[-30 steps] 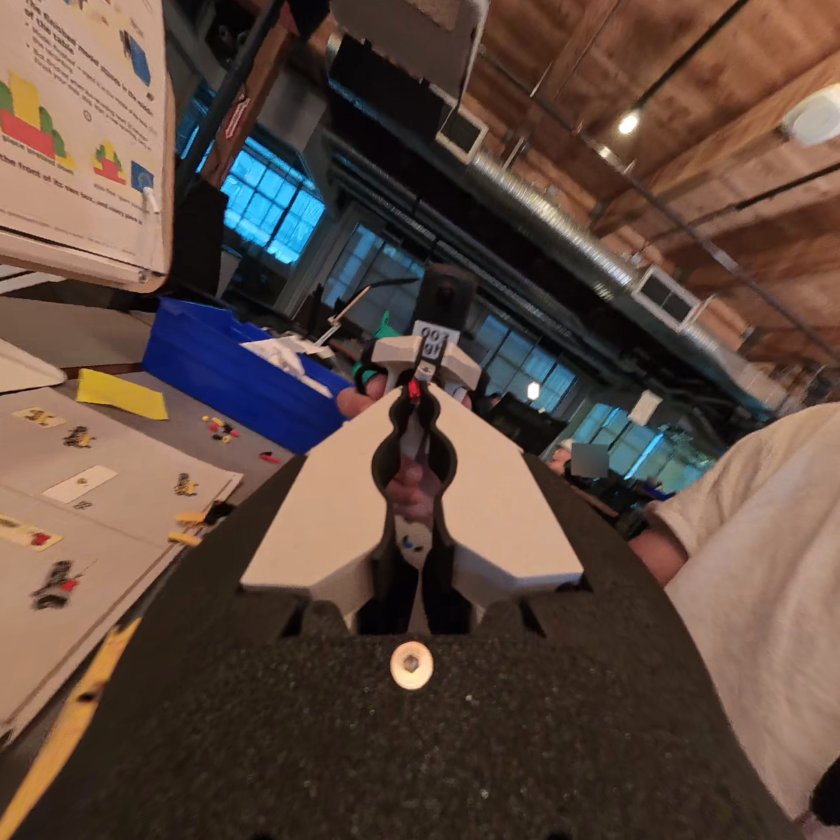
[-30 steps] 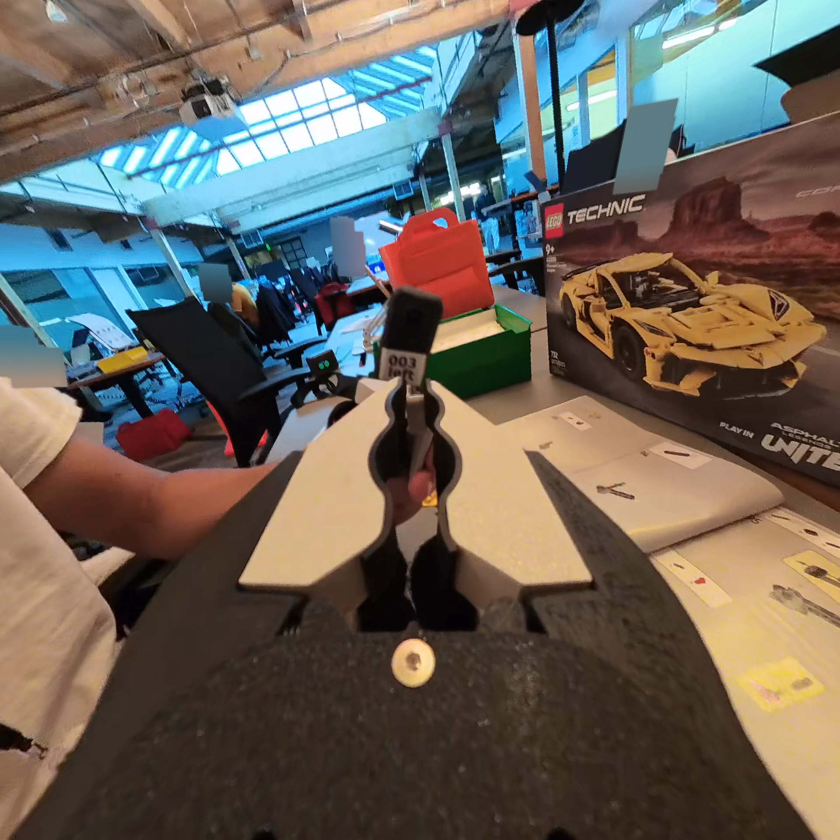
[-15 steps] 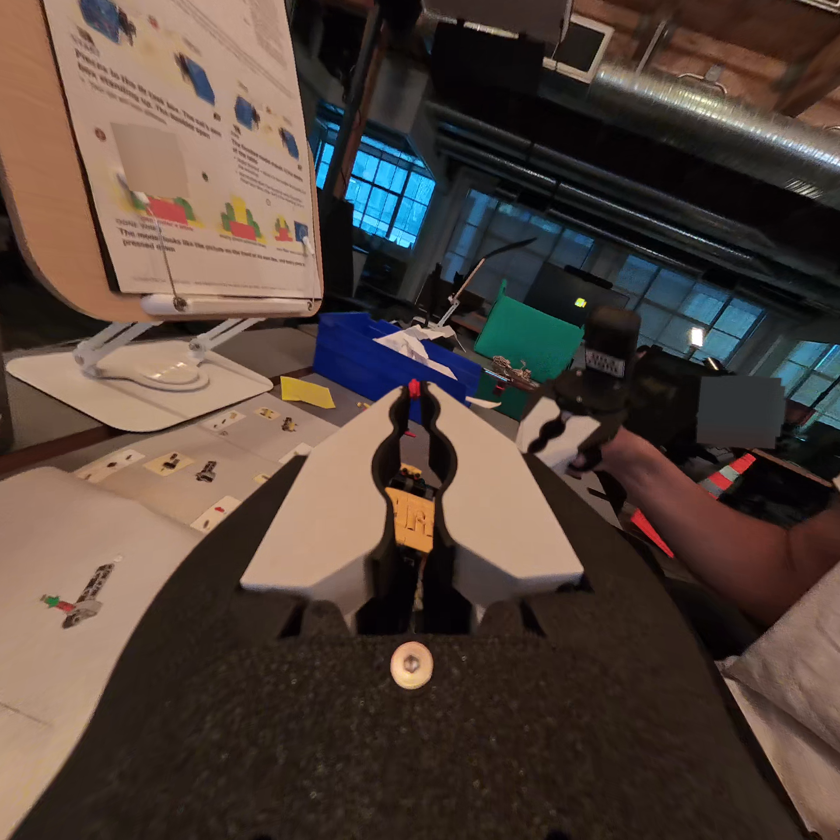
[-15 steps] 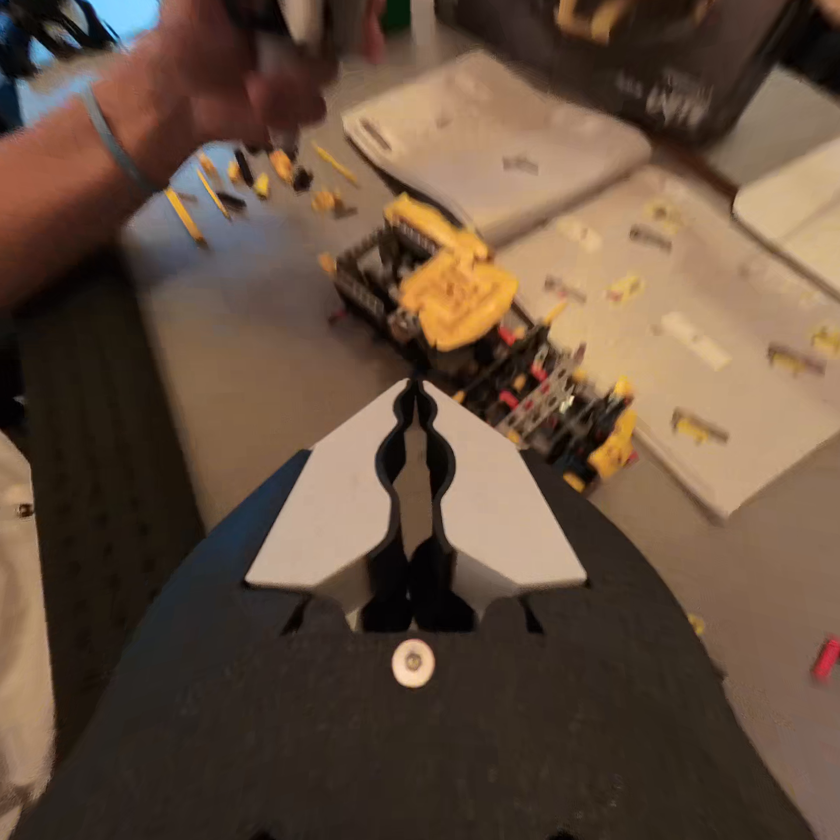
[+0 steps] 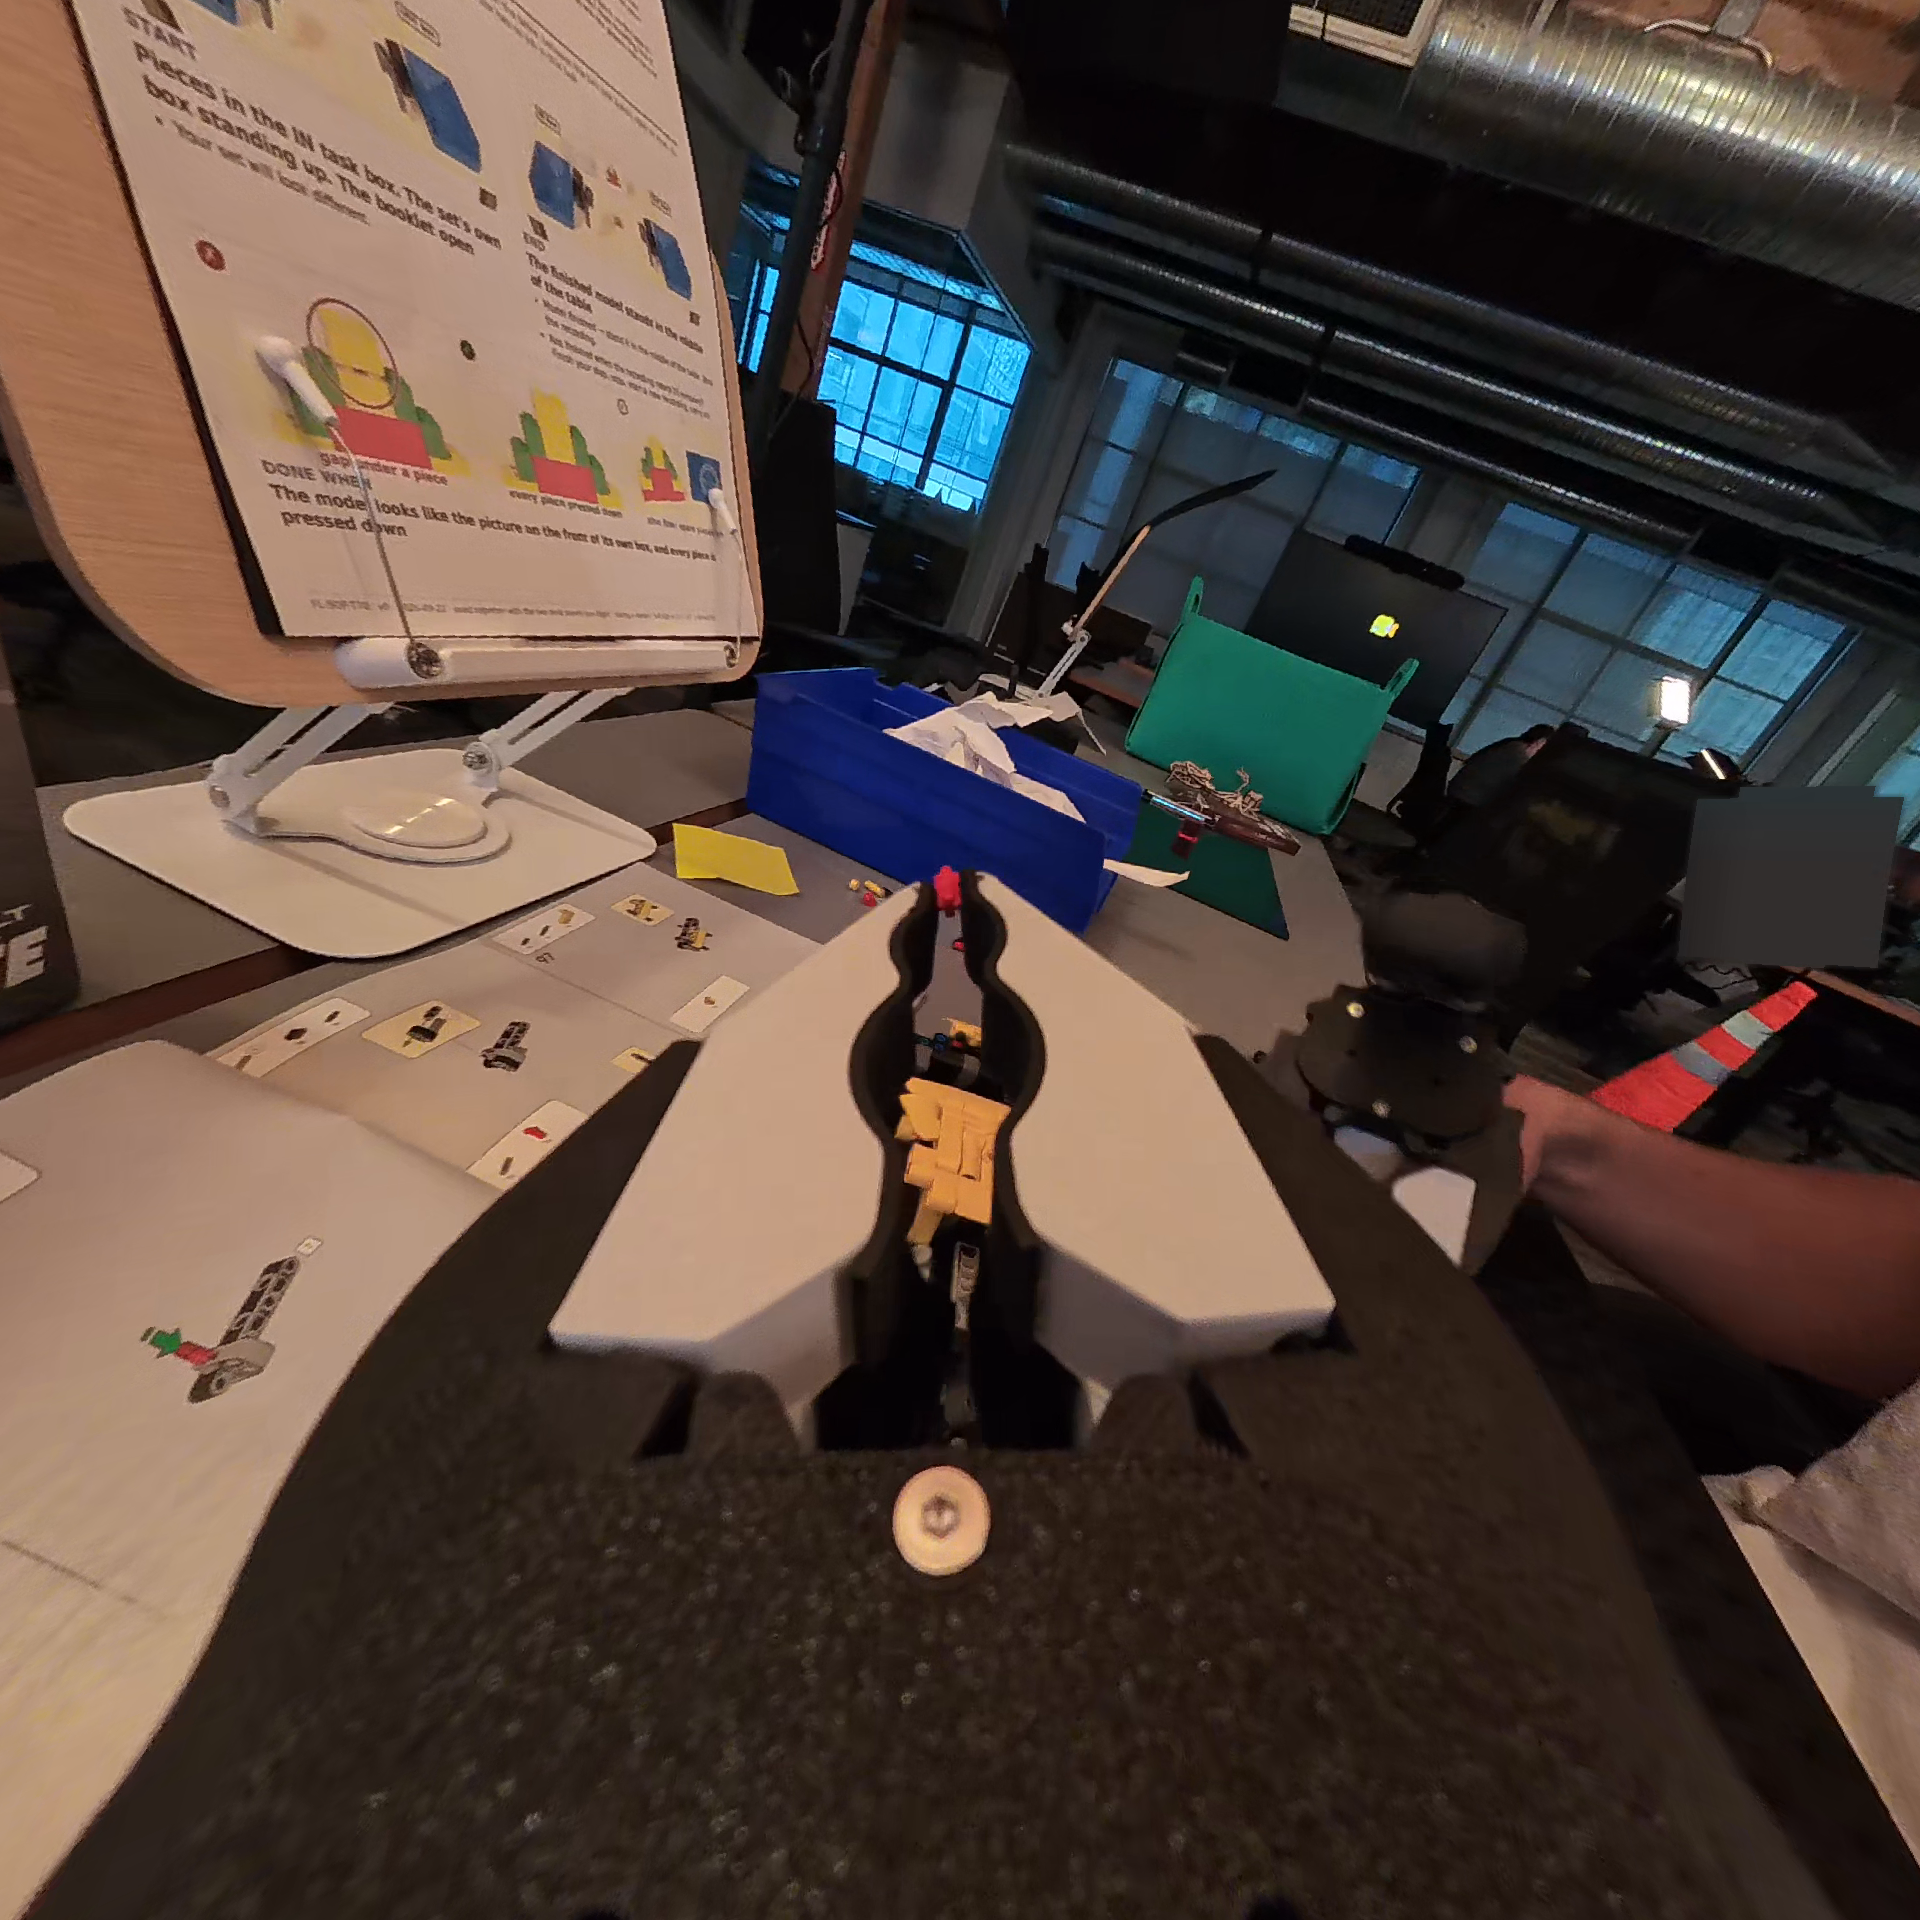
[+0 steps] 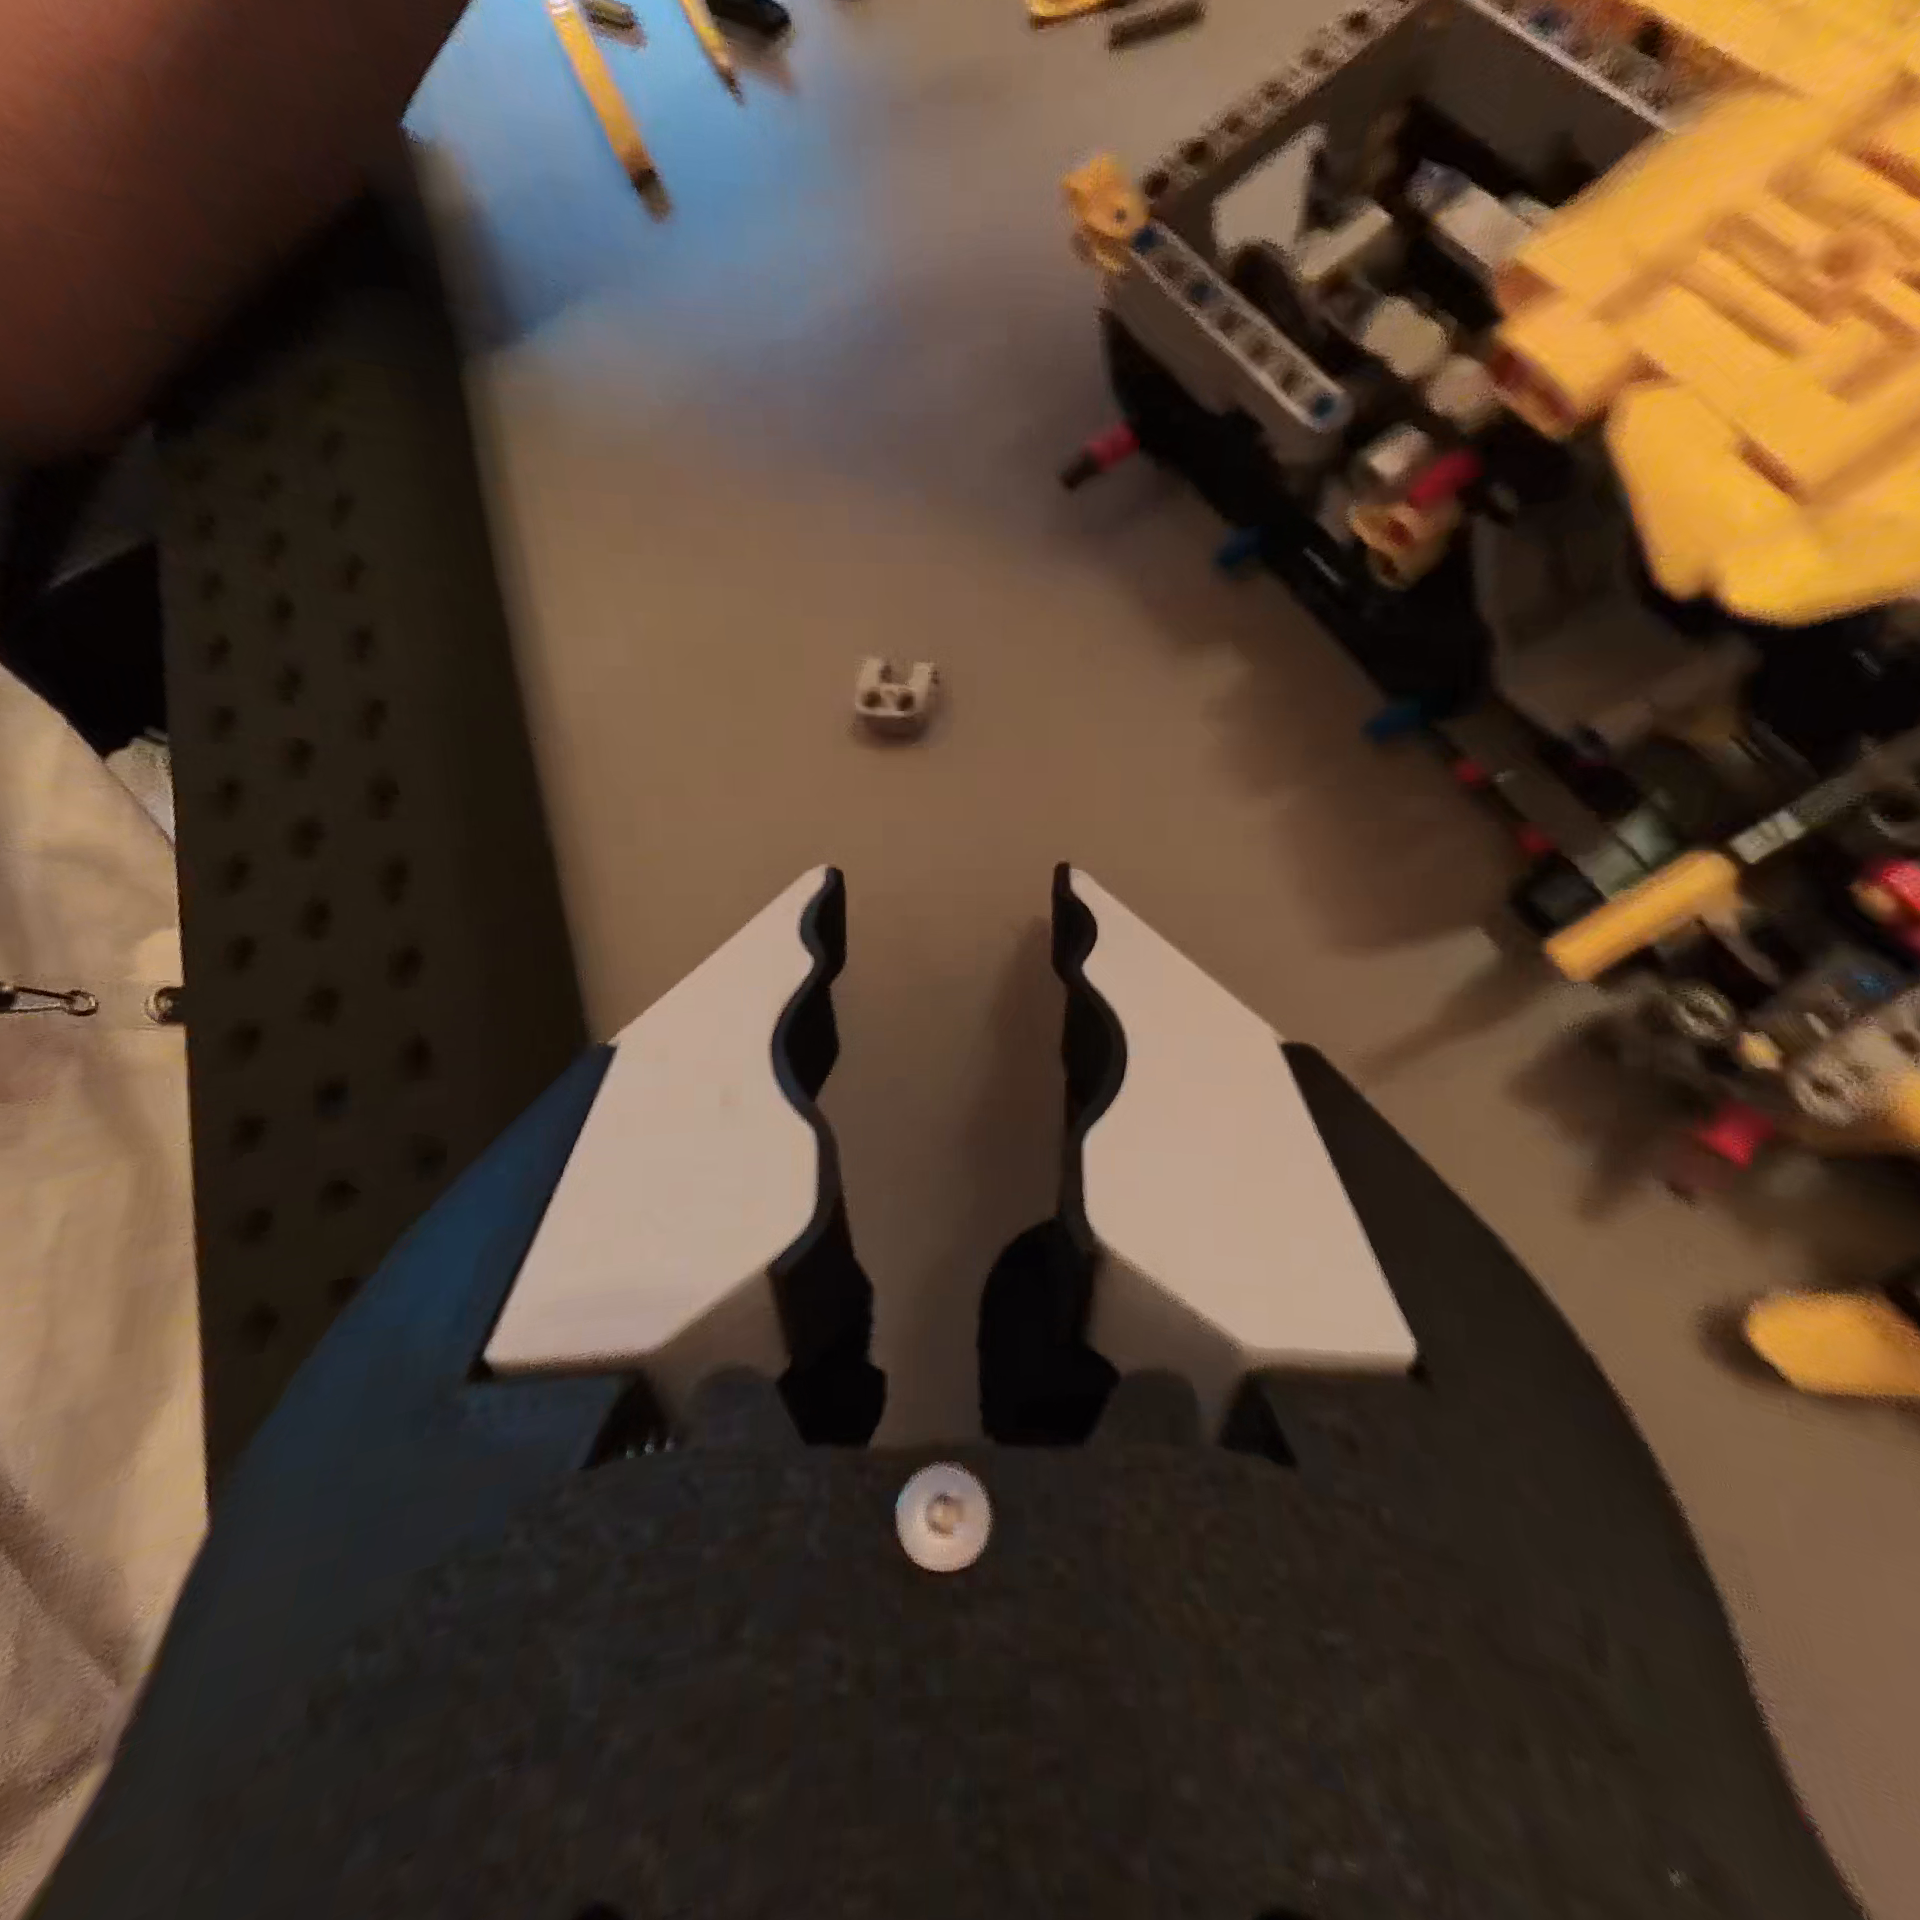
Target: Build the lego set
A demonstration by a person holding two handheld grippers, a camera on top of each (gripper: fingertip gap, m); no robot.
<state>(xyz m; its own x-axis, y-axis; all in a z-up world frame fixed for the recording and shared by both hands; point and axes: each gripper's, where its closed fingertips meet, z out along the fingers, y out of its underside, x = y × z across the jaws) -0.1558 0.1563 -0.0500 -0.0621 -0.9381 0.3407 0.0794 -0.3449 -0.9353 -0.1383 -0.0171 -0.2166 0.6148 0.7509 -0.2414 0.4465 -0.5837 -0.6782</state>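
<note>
My left gripper (image 5: 948, 891) is shut on a small red pin (image 5: 945, 886) pinched at its tips, held above the table. Through the gap between its fingers I see part of the yellow and black car model (image 5: 951, 1153). My right gripper (image 6: 948, 875) is open and empty, pointing down at the grey table. A small grey connector piece (image 6: 897, 698) lies just beyond its tips. The partly built car model (image 6: 1558, 468) lies to the right of it, blurred. The right gripper also shows in the left wrist view (image 5: 1413, 1081), held by a hand.
A document stand with an instruction sheet (image 5: 416, 312) stands at the back left, with the open instruction booklet (image 5: 468, 1039) below it. A blue bin (image 5: 914, 800) and a green bin (image 5: 1257, 717) stand behind. Loose yellow pieces (image 6: 613, 114) lie farther off. A perforated dark strip (image 6: 312, 831) runs along the table edge. Left tips to right tips: about 25 cm. The small grey connector piece (image 6: 897, 698) is closer to my right gripper, around 5 cm from its tips; the left tips are 25 cm off.
My right gripper swung down from facing the room to just above the table and opened. My left gripper turned toward the stand and bins, still holding the red pin.
</note>
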